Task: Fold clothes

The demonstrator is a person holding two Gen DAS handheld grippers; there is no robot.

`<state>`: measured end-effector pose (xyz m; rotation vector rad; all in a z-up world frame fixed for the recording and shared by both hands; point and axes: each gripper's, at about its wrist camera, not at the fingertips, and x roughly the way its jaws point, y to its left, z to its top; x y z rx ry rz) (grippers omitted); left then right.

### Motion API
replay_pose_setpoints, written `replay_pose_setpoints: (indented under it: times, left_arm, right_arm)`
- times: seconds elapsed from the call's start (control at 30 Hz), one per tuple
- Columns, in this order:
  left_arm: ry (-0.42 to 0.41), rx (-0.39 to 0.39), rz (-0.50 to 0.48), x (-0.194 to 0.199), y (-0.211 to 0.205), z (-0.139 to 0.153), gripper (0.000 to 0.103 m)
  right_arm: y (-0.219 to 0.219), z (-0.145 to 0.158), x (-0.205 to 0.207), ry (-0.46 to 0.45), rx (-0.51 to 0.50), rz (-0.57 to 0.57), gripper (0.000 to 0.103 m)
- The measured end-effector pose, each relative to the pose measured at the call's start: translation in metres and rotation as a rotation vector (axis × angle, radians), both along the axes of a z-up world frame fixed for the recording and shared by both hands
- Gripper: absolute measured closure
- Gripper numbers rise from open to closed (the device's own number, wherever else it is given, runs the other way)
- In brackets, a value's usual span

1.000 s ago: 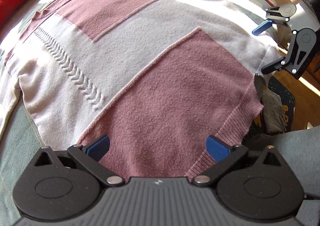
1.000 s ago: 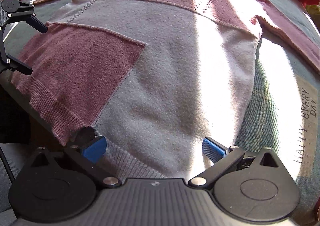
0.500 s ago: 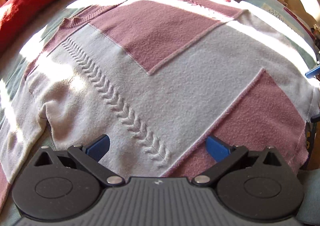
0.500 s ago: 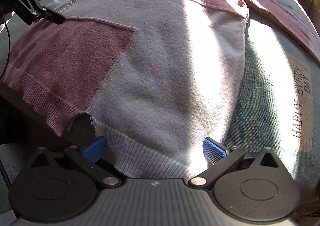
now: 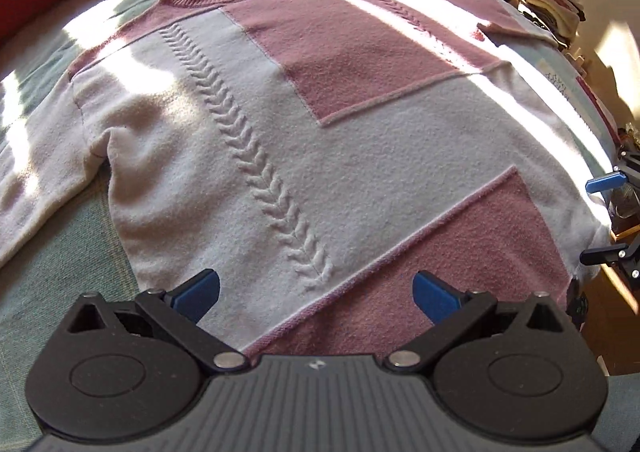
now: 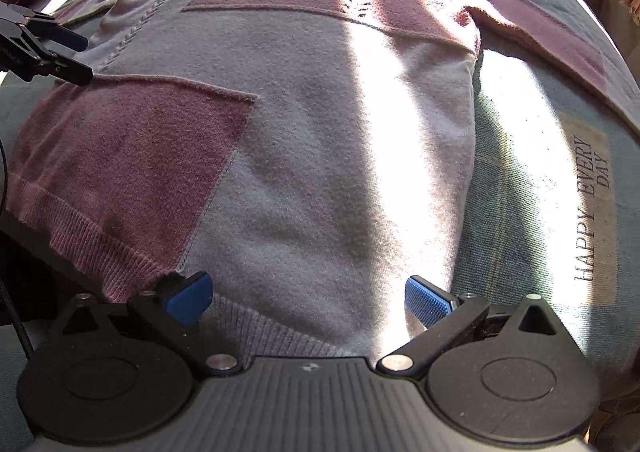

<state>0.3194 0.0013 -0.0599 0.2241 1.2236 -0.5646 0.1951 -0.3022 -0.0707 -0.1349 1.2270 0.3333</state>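
Lying spread flat, front up, on a grey-green bedcover (image 6: 520, 188): one knitted sweater (image 5: 320, 156), pink and off-white blocks, cable rib, sleeves out to the sides; the left gripper (image 5: 316, 292) is hovering over the lower body, jaws wide apart, holding nothing; the right gripper (image 6: 306, 294) is hanging at the ribbed hem (image 6: 100, 236), jaws likewise apart; fabric is looking soft, light, limp, likely stretchy; hem corners or shoulder seams are offering the surest hold.
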Motion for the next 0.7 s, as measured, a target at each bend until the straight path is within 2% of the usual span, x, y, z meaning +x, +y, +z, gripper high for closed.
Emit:
replay_pose_setpoints:
  times: [0.13, 0.23, 0.37, 0.57, 0.7]
  left_arm:
    - [0.042, -0.005, 0.063, -0.008, 0.002, -0.017, 0.001]
    - [0.064, -0.019, 0.136, -0.007, 0.010, -0.010, 0.001]
    - [-0.011, -0.026, 0.189, 0.010, 0.014, 0.013, 0.001]
    - [-0.122, -0.144, 0.368, 0.075, 0.050, 0.031, 0.001]
    - [-0.123, -0.249, 0.481, 0.117, 0.084, 0.028, 0.001]
  right_arm:
    - [0.001, 0.011, 0.012, -0.029, 0.013, -0.017, 0.000]
    - [0.002, 0.019, 0.023, -0.062, 0.010, -0.005, 0.000]
    - [0.006, 0.024, 0.042, -0.120, 0.032, -0.003, 0.000]
    - [0.009, 0.031, 0.066, -0.177, 0.111, -0.063, 0.000]
    - [0.027, 0.033, 0.085, -0.207, 0.157, -0.093, 0.000]
